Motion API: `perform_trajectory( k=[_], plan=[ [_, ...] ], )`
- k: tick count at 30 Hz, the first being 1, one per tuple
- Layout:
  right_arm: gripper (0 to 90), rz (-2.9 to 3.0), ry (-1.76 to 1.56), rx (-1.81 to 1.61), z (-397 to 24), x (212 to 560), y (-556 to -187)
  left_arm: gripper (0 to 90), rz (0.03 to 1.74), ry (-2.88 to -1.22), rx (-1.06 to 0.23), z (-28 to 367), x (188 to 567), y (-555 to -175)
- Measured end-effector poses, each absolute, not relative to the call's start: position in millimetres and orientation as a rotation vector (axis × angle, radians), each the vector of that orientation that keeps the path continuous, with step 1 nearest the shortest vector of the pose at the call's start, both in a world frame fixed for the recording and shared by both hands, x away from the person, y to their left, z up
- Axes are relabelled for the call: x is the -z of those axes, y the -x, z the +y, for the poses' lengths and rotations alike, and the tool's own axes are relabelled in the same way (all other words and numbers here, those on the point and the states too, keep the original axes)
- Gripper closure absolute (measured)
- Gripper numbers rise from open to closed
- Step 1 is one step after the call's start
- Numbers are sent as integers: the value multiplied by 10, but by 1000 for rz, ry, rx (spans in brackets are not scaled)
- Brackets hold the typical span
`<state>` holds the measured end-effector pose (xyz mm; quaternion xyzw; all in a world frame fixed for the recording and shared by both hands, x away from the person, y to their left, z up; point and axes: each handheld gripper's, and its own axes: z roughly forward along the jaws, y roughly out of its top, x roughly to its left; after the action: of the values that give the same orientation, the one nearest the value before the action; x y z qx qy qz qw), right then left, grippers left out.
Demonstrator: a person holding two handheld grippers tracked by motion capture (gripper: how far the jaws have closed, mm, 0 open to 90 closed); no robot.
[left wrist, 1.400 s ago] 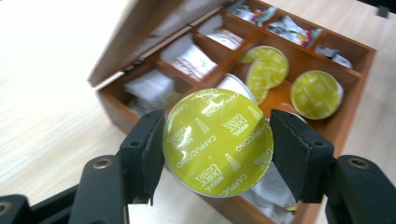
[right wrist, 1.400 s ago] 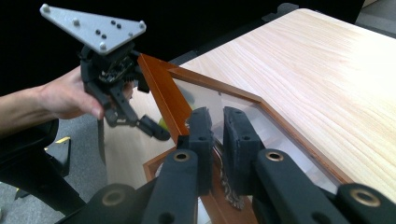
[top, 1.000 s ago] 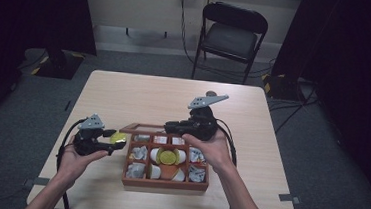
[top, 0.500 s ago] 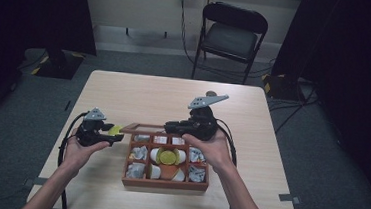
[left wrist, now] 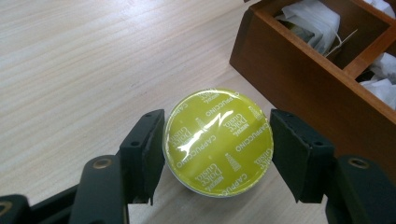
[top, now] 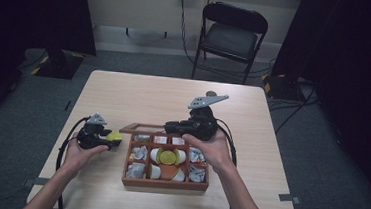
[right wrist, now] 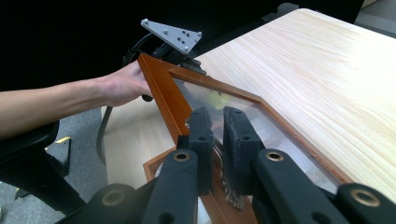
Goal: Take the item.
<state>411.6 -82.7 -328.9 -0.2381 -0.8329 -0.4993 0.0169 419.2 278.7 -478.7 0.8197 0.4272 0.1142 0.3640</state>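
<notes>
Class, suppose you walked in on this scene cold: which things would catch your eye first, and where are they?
First, the bright yellow coffee capsule, gripped between the pads of the left tool just above the table, left of the wooden box. Next, that box near the table's front edge, its compartments holding white sachets and another yellow capsule. Last, the right tool pinching the edge of the box's glass-paned lid, holding it open.

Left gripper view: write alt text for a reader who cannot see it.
A yellow-lidded coffee capsule sits clamped between the left gripper's two black jaws, just above or on a pale wooden table. At upper right stands the corner of a brown wooden box with white sachets in its compartments.
</notes>
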Motion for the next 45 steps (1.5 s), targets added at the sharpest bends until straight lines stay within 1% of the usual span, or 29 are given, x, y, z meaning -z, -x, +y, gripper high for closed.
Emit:
perform_trajectory(
  k=[8,13,16,19,26,31,34,36,39,41,45],
  plan=[
    [823,-2587,740,1553,-827,3291,-4114,380,1094,-2104,-321,2741,4800,-4186],
    [823,-2588,740,1553,-827,3291,-4114,367,1104,-2093,-306,2757,4801,-4194],
    [823,-2588,740,1552,-827,3291,-4114,298,1119,-2069,-301,2778,4798,-4197],
    [823,-2586,741,1551,-827,3290,-4116,257,1116,-2056,-300,2805,4787,-4193],
    [823,-2584,743,1550,-827,3290,-4116,194,1119,-2034,-294,2863,4724,-4119],
    [823,-2584,743,1550,-827,3291,-4116,189,1117,-2043,-316,2940,4649,-3999],
    [823,-2585,741,1551,-828,3294,-4111,189,1125,-2044,-295,3022,4658,-3913],
    [823,-2586,740,1553,-828,3295,-4110,190,1140,-2050,-330,3078,4688,-3848],
    [823,-2587,735,1547,-827,3300,-4105,193,1153,-2097,-293,3165,4751,-3797],
    [823,-2587,733,1546,-828,3302,-4103,193,1171,-2098,-336,3225,4793,-3779],
    [823,-2588,733,1546,-828,3303,-4101,194,1219,-2123,-361,3247,4888,-3791]
  ],
)
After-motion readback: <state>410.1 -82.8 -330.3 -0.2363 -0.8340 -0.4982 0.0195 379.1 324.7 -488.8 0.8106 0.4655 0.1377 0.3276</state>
